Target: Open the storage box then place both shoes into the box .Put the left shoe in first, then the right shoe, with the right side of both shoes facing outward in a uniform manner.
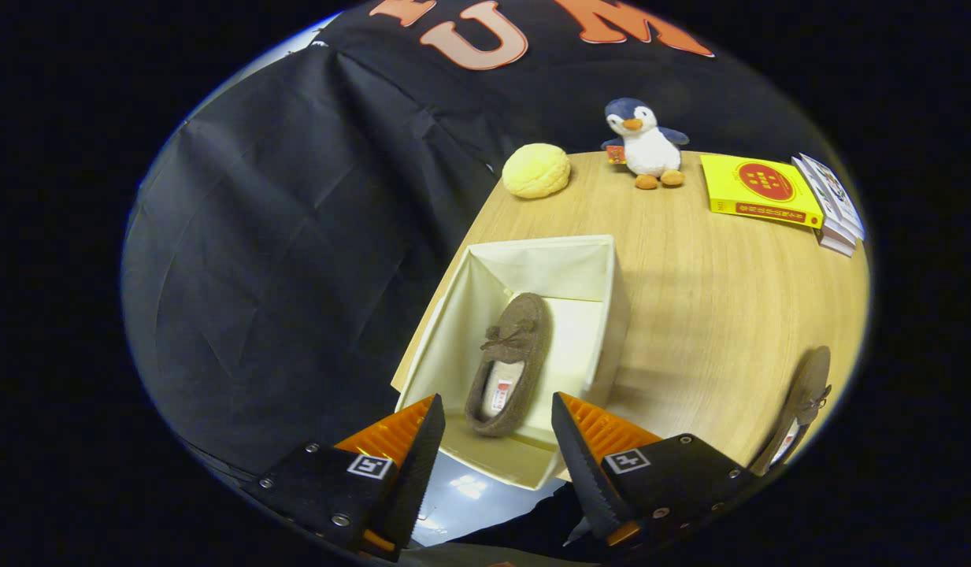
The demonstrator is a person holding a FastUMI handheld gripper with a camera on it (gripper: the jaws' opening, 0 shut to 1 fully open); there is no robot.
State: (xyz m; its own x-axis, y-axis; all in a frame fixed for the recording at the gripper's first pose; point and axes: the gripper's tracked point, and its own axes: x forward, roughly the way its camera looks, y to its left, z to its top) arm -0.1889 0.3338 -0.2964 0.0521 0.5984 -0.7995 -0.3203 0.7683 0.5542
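Note:
A cream fabric storage box [580, 268] stands open near the wooden table's left edge. Inside it lies one brown slipper [510, 362] with a small bow, its heel toward me and its toe pointing away. My gripper [497, 417] hovers above the box's near end, open, its fingers spread either side of the slipper's heel and holding nothing. The second brown slipper [804, 405] rests on the table to the right of the right finger, partly cut off.
At the far end of the wooden table [713, 315] sit a yellow bun-shaped cushion [536, 170], a plush penguin [646, 142] and a yellow book [761, 190] beside a stack of books [835, 205]. Black cloth hangs on the left.

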